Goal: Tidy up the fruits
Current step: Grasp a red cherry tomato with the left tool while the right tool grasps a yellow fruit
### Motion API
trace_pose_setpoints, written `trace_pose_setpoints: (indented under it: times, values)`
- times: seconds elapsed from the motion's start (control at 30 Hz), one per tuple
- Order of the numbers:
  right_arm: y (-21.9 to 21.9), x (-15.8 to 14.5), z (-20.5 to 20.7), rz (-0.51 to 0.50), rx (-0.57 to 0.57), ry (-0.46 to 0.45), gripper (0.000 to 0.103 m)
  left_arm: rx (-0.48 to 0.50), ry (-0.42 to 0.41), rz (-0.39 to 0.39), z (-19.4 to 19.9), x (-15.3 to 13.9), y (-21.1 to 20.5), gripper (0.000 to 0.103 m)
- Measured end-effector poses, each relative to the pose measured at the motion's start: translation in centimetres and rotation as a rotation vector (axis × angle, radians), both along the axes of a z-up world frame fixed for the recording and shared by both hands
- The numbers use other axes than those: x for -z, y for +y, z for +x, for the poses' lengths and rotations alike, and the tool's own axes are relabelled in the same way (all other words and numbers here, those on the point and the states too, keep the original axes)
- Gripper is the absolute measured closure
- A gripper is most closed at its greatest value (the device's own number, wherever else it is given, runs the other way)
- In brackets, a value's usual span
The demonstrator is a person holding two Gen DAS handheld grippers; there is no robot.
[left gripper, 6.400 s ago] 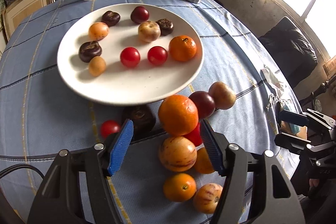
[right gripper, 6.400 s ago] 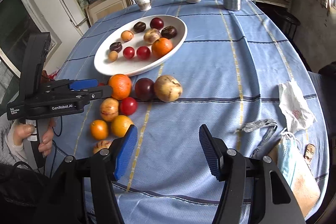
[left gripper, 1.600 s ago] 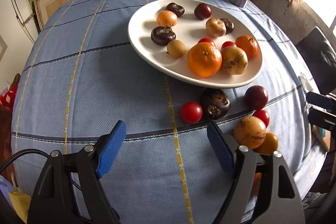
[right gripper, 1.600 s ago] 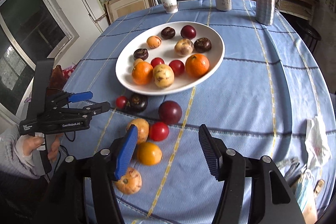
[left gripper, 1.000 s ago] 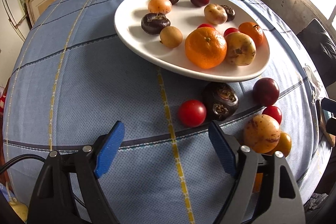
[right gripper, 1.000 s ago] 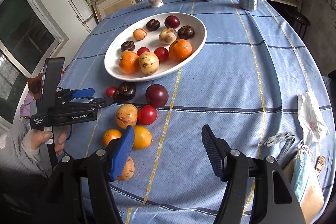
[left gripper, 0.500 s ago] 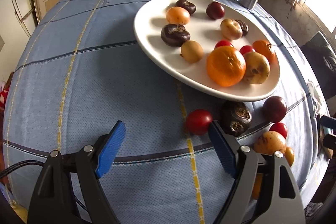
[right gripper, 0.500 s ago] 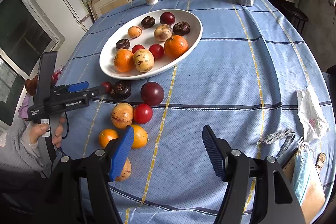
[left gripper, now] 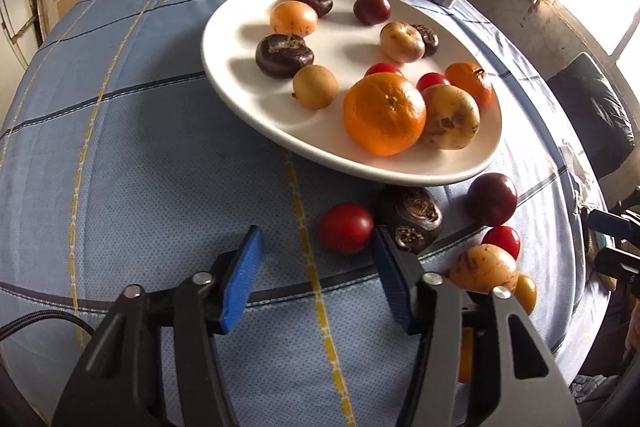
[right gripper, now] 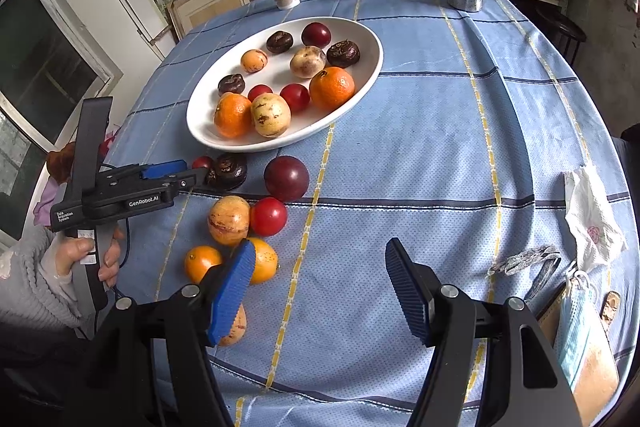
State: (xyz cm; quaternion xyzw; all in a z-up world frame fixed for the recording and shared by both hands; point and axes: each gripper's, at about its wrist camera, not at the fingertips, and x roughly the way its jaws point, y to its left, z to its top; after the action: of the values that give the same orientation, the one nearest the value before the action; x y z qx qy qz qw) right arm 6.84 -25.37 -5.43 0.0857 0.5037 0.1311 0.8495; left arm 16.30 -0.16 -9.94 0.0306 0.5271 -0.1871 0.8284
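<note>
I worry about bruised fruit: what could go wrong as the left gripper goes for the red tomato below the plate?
The left gripper has just been closing, with nothing between its pads yet; the red tomato lies just ahead, so it may get nudged and roll. The dark fruit sits beside the tomato, close to one finger, and could be knocked.

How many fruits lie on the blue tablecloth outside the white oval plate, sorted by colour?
Small red round fruits: 2
Dark brown wrinkled fruit: 1
Dark purple-red round fruit: 1
Orange citrus fruits: 2
Yellow speckled round fruits: 2
Total: 8
</note>
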Motion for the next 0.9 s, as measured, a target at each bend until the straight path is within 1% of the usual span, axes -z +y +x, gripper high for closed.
trace_pose_setpoints:
  times: [0.13,0.27,0.33,0.37,0.4,0.5,0.6,0.8,0.9]
  values:
    - [0.0,0.0,0.0,-0.001,0.000,0.000,0.035,0.037,-0.005,-0.009,0.1,0.1,-0.7,0.063]
    - [0.0,0.1,0.0,-0.001,0.000,0.003,0.035,0.056,-0.010,-0.008,0.3,0.1,-1.1,0.066]
    - [0.0,0.1,0.0,-0.001,0.000,0.002,0.035,0.057,-0.009,-0.019,0.5,0.1,-1.2,0.070]
    - [0.1,0.1,0.0,-0.001,-0.001,0.002,0.035,0.059,-0.009,-0.024,0.5,0.1,-1.3,0.076]
    - [0.1,0.1,0.0,-0.001,-0.002,0.002,0.035,0.067,-0.012,-0.025,0.4,0.1,-1.5,0.078]
    - [0.3,0.2,0.0,-0.001,-0.011,0.005,0.035,0.084,-0.028,-0.010,0.1,0.0,-1.9,0.078]
    - [0.8,0.3,0.3,-0.001,-0.031,0.006,0.035,0.062,-0.027,-0.020,-0.2,-0.2,-1.3,0.078]
    - [3.0,1.6,1.3,0.001,-0.128,0.041,0.035,0.022,-0.038,-0.024,-1.0,-1.3,0.2,0.078]
    - [4.1,2.3,1.6,0.008,-0.178,0.058,0.042,0.006,-0.039,-0.021,-1.6,-1.7,0.8,0.078]
